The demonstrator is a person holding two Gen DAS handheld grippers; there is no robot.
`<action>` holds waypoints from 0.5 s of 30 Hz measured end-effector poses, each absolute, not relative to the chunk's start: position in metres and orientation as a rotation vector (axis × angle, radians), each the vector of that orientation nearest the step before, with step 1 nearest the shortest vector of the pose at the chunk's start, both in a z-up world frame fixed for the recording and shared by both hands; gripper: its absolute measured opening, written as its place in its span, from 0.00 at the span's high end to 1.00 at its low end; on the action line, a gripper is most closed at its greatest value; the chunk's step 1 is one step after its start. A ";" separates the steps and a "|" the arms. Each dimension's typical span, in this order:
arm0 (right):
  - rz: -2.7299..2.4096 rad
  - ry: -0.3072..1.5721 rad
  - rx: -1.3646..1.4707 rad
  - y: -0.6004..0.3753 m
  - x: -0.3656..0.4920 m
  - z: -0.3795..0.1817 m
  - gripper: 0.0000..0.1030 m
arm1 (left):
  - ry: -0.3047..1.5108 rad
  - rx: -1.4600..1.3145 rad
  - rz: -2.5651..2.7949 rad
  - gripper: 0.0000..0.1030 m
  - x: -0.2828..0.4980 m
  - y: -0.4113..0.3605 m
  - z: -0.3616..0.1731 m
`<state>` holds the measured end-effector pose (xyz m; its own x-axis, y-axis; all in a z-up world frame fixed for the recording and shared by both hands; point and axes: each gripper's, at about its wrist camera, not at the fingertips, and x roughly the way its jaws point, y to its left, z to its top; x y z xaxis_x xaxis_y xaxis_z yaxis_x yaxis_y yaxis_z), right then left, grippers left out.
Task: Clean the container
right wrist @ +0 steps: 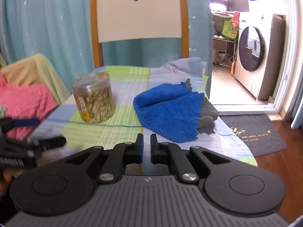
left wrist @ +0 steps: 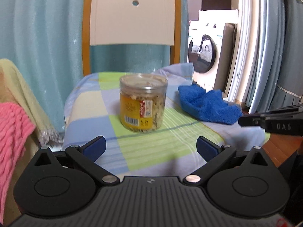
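You've got the left gripper (left wrist: pixel 150 147) spread wide facing the clear round plastic jar (left wrist: pixel 143 102) to steady it, while the right gripper (right wrist: pixel 146 147), fingers nearly together and empty, lines up with the crumpled blue terry cloth (right wrist: pixel 168 109) for wiping.

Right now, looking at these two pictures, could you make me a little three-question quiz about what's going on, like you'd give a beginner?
1. True or false: the left gripper is clamped on the jar.
2. Multiple choice: the blue cloth is
A. draped over the jar
B. lying on the checked cover, apart from the jar
C. held by the right gripper
3. Fill in: the jar stands ____ with its clear lid on.

Key
1. False: its jaws are wide open, short of the jar.
2. B: the right gripper's jaws are nearly together and hold nothing.
3. upright
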<state>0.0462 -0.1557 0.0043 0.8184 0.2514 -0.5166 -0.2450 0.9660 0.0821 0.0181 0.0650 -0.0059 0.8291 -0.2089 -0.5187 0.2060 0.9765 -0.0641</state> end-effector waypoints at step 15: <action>0.223 0.630 0.019 -0.153 0.043 0.000 0.97 | 0.679 0.000 -0.122 0.01 0.017 0.045 0.001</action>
